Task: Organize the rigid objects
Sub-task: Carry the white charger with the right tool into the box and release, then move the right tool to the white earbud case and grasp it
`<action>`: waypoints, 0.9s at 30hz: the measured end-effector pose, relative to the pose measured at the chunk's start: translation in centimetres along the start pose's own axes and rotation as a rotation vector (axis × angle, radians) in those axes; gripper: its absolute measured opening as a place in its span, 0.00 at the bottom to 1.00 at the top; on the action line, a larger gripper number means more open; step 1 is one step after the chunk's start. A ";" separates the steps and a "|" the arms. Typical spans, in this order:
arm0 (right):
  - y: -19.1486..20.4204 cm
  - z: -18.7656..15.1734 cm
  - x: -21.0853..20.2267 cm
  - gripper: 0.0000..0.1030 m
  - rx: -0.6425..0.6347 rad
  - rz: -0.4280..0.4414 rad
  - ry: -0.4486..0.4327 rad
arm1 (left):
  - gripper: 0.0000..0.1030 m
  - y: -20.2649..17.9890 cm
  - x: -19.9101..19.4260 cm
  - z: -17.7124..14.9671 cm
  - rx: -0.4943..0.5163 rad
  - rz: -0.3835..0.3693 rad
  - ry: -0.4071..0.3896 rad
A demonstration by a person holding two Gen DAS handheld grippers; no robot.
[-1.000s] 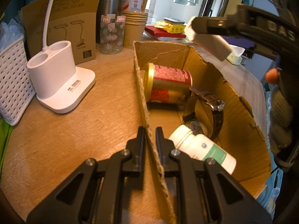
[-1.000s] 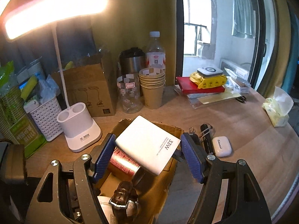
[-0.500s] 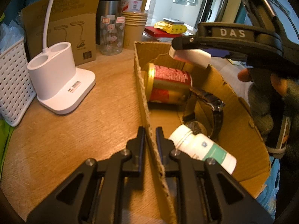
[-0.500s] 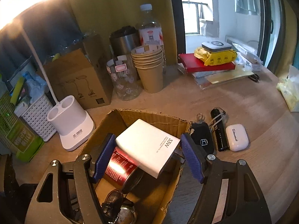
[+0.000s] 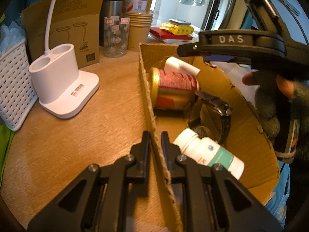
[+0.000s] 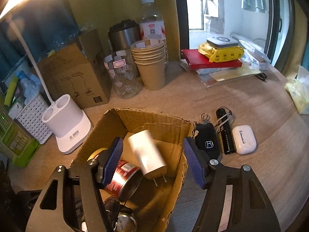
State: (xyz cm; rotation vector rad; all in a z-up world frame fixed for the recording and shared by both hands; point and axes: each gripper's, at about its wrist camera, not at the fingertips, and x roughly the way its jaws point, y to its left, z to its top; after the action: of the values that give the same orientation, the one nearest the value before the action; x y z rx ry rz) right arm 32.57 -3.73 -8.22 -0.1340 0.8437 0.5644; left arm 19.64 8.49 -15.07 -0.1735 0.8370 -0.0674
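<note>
An open cardboard box (image 5: 249, 119) (image 6: 154, 121) stands on the wooden table. My left gripper (image 5: 154, 141) is shut on the box's near wall. Inside lie a red and gold can (image 5: 173, 89) (image 6: 123, 177), a wristwatch (image 5: 216, 108) (image 6: 123, 218) and a white pill bottle (image 5: 208, 154). My right gripper (image 6: 152, 162) hovers open above the box, and a white power adapter (image 6: 146, 152) (image 5: 181, 67) is loose between its blue pads, tilted over the can. A car key (image 6: 207, 143), a black flashlight (image 6: 225, 133) and a white earbud case (image 6: 244, 139) lie on the table right of the box.
A white lamp base (image 5: 61, 85) (image 6: 67, 123) stands left of the box, with a white basket (image 5: 13, 89) beyond it. Paper cups (image 6: 150, 63), a glass jar (image 6: 121, 75), a steel tumbler, a water bottle and a brown carton (image 6: 77, 77) line the back. Books (image 6: 212, 61) lie back right.
My right gripper opened and let go of the white adapter, which dropped into the box onto the can. My left gripper has stayed clamped on the box wall.
</note>
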 end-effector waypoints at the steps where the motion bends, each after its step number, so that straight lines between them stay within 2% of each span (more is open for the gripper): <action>1: 0.0 -0.1 -0.2 0.66 0.003 0.001 -0.009 | 0.13 0.0 0.0 0.0 0.000 0.001 0.001; 17: -0.2 -1.9 -6.4 0.67 -0.031 -0.082 -0.166 | 0.13 -0.1 0.0 0.1 0.003 0.005 0.000; 27: -5.0 -3.0 -8.3 0.73 0.054 -0.170 -0.227 | 0.13 -0.2 0.0 0.1 0.004 0.006 -0.002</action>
State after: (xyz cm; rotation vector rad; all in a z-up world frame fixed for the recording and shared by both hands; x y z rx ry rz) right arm 28.78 -12.39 -4.64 -0.0890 0.6194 0.3882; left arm 19.66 8.34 -14.95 -0.1672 0.8355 -0.0628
